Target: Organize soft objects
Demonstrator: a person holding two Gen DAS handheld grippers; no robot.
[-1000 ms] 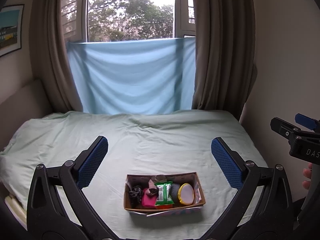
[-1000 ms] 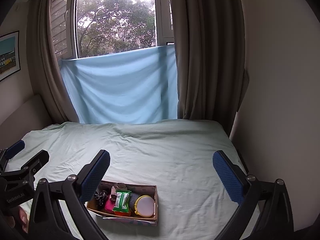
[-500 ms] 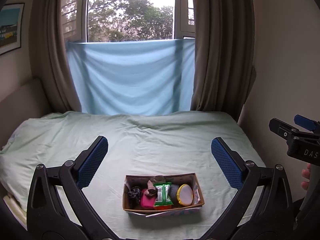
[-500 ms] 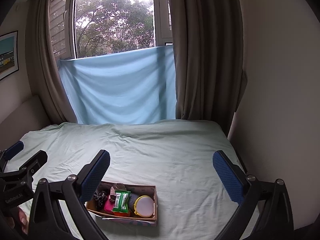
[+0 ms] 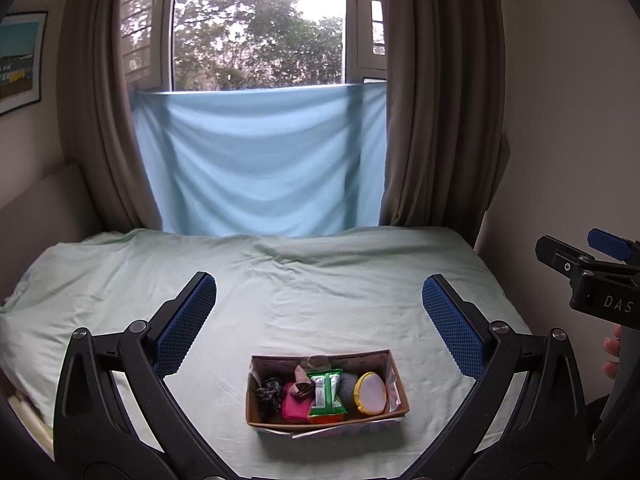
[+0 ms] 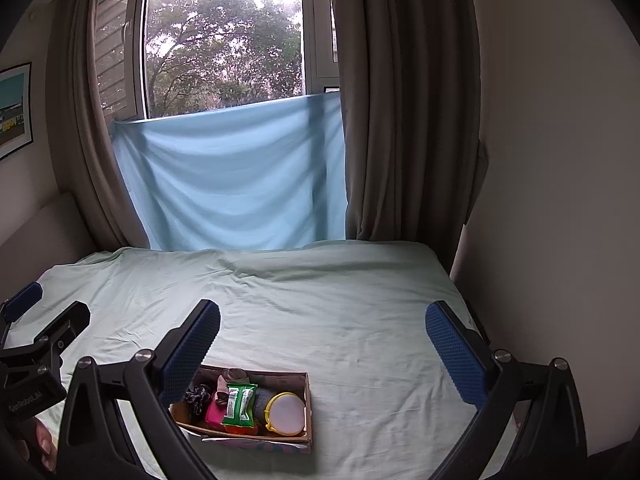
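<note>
Daylight enters through the window [image 5: 260,24], overexposed at its top. Room interior dim below it. Fisheye bending and dark vignetting at frame edges.

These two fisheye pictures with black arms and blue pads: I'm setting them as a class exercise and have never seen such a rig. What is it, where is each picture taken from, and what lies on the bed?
There is no robot. A person holds a two-finger claw in each hand, and a camera on each looks forward along its fingers. One picture comes from the left claw, the other from the right claw. Both are open and hold nothing. Each camera also catches the other claw at its edge.

On the pale green bed sheet sits a cardboard box holding small things: a green packet, a pink item, a dark scrunchie and a yellow-rimmed round case.
</note>
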